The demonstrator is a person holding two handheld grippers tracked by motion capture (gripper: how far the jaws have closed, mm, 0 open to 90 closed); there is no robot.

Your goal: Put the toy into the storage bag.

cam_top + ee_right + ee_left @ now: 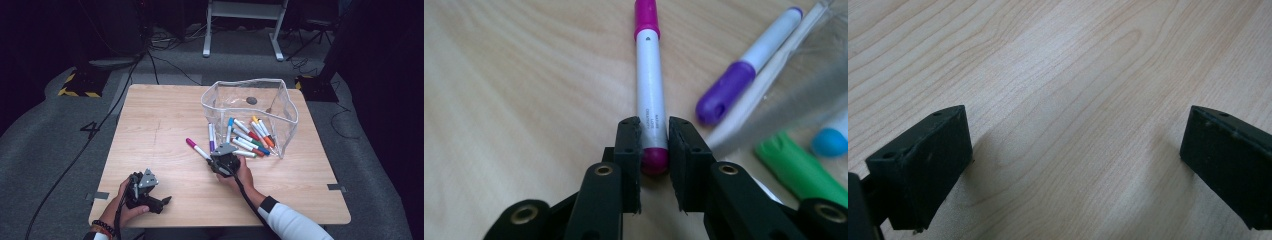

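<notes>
1. So, right gripper (654,137) clamped on tail end of magenta marker (649,75), lying flat on desk (160,125) just beside clear bin (287,117).
2. Left gripper (1073,150) spread wide over bare wood, gripping nothing.
3. Could pivot or droop on lifting, pinched so far off-centre.
4. Might nudge purple marker (744,75) lying close alongside.

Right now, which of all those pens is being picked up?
Start at the clear plastic bin on the wooden table. Left of its open mouth lies the magenta-capped marker, apart from the heap, its tail pinched in the right gripper. The purple marker beside it lies untouched.
</notes>
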